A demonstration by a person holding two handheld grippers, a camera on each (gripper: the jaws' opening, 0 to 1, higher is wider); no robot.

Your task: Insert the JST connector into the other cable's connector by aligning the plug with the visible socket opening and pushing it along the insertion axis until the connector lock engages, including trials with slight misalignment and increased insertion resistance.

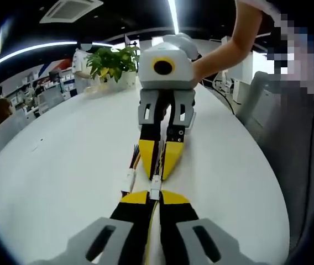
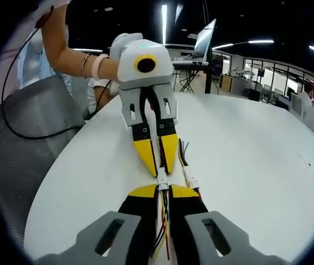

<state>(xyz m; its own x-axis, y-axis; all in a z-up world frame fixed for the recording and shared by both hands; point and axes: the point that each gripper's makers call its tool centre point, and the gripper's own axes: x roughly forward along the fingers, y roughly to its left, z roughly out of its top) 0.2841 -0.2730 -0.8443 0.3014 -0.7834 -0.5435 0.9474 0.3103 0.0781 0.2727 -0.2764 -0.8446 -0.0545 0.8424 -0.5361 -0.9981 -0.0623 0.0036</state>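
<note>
The two grippers meet tip to tip over the white tabletop point(image 1: 63, 165). In the left gripper view, the left gripper point(image 1: 155, 194) has its jaws together, clamped on a small white connector point(image 1: 155, 192), and the right gripper point(image 1: 161, 165) faces it with its yellow tips closed on the wires point(image 1: 158, 157) running into that joint. In the right gripper view, the right gripper point(image 2: 164, 190) is clamped on its cable point(image 2: 163, 212), whose white plug point(image 2: 162, 178) sits between both sets of tips. A second loose connector point(image 1: 130, 179) lies on the tabletop just beside them. A potted plant point(image 1: 113, 63) stands at the far edge.
</note>
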